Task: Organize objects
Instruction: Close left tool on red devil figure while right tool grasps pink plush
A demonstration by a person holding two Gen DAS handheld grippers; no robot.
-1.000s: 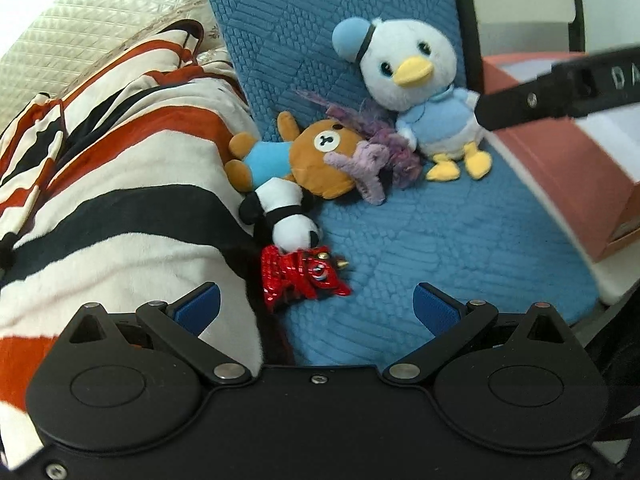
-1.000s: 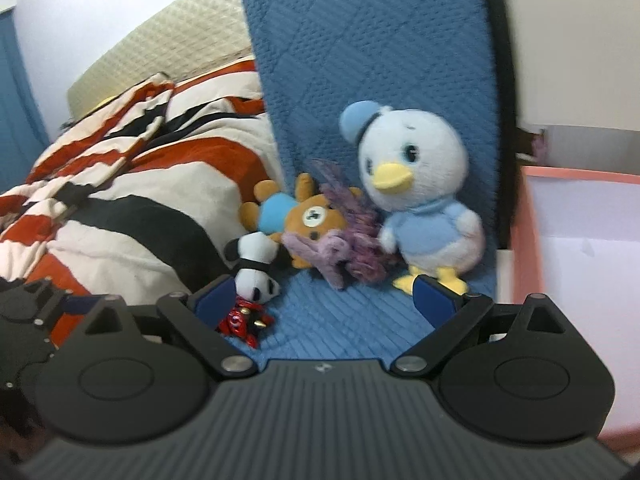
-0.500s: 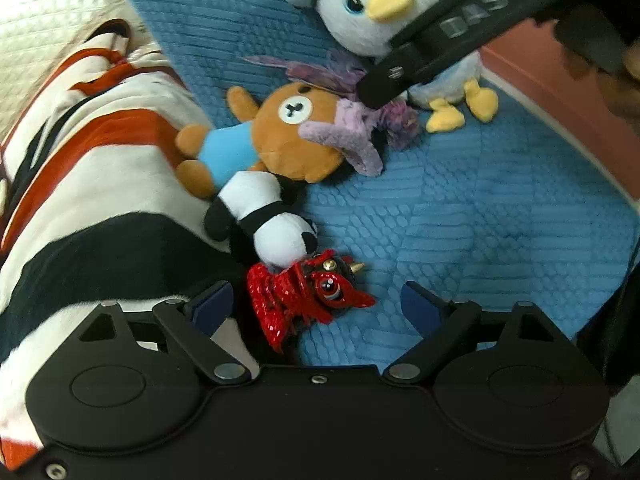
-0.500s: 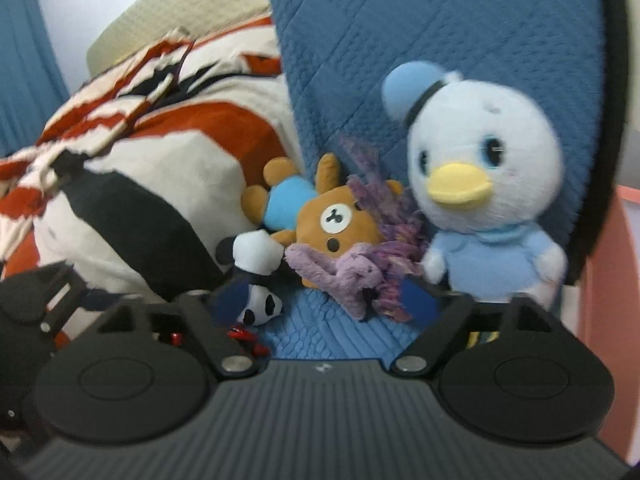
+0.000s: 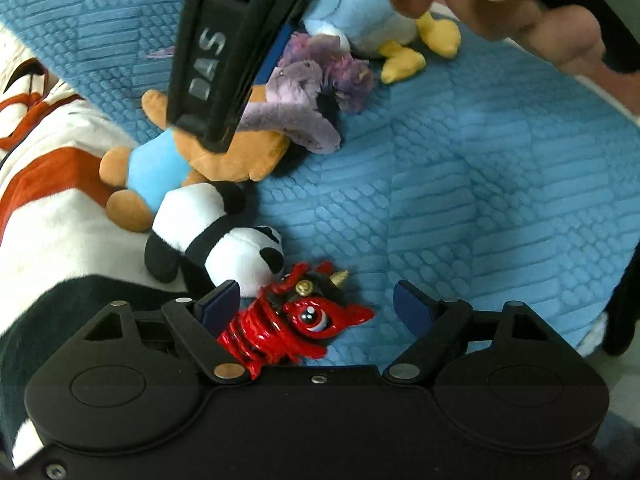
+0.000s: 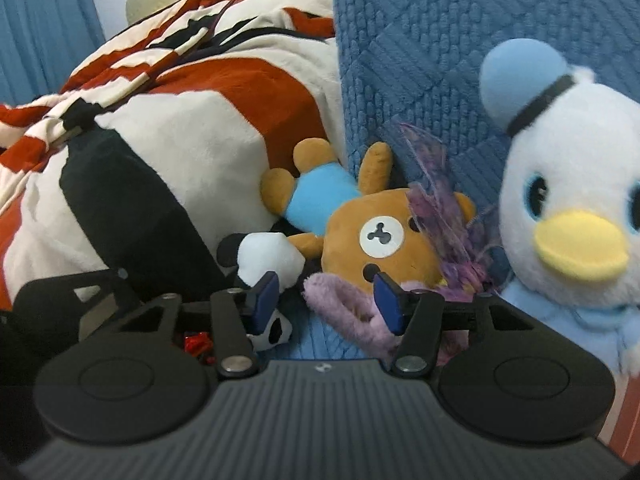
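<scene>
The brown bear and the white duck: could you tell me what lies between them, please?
A fuzzy purple plush lies between the brown bear and the white duck, overlapping the bear's face; the right wrist view shows it best.

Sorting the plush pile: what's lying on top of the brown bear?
A purple fuzzy toy drapes over the brown bear at its lower face. The right gripper hides the bear's head in the left wrist view.

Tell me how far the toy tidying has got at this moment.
Nothing looks sorted yet: duck, bear, panda and purple plush all lie on the blue cushion. The left gripper brackets the red figurine, the right gripper nears the bear; both open, all pickups remain.
</scene>
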